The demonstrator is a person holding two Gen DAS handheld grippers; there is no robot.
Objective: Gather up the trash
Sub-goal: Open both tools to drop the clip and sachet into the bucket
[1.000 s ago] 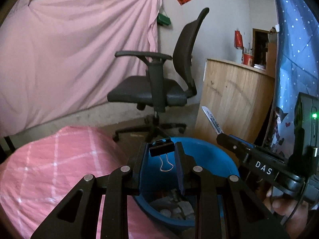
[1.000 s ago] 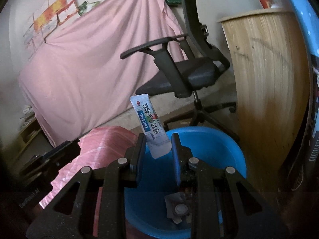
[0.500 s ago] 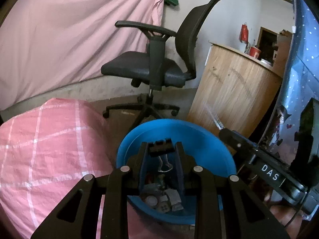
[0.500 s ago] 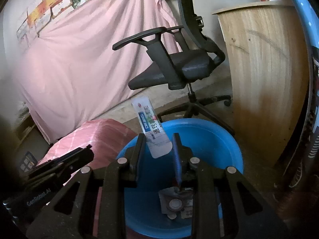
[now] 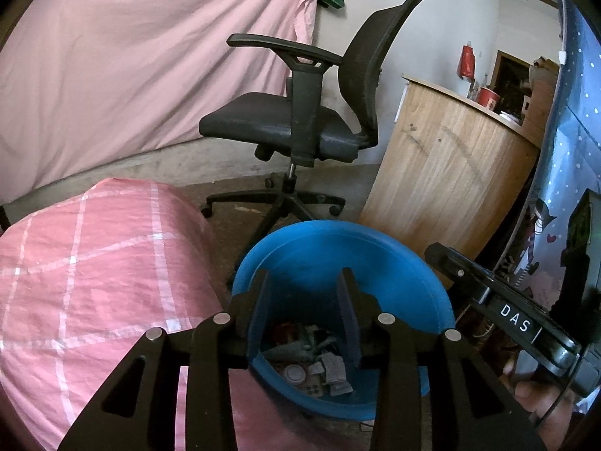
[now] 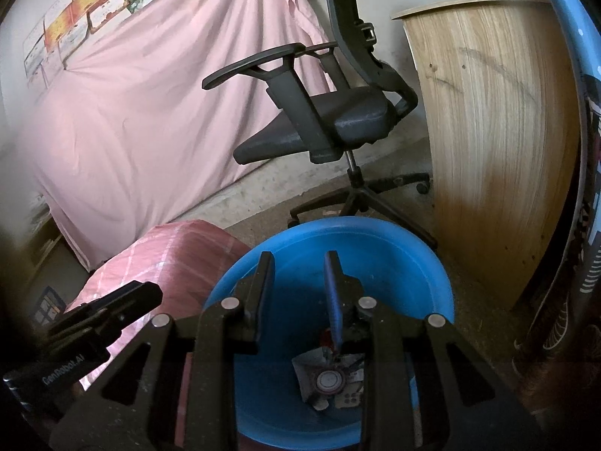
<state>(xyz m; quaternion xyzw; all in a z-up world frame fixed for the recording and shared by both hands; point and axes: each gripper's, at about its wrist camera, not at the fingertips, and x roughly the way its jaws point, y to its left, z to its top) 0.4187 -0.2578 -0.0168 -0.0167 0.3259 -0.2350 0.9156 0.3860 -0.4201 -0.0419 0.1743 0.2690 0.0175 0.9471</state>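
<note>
A blue plastic bin [image 5: 375, 248] stands on the floor and also shows in the right wrist view [image 6: 413, 259]. Several pieces of trash [image 5: 319, 360] lie at its bottom, among them a round lid on a wrapper [image 6: 329, 379]. My left gripper [image 5: 303, 282] is open and empty above the bin's near rim. My right gripper [image 6: 298, 263] is open and empty above the bin too. The right gripper's body [image 5: 507, 319] shows at the right of the left wrist view, and the left gripper's body [image 6: 86, 334] at the left of the right wrist view.
A pink checked cover [image 5: 94, 263] lies left of the bin. A black office chair [image 5: 300, 127] stands behind it. A curved wooden counter [image 5: 450, 173] rises at the right, beside a blue dotted cloth [image 5: 574, 112]. A pink sheet [image 5: 131, 56] hangs on the back wall.
Both grippers have opened over the bin. The binder clip has left the left gripper and the sachet has left the right gripper. Both views tilted down toward the bin.
</note>
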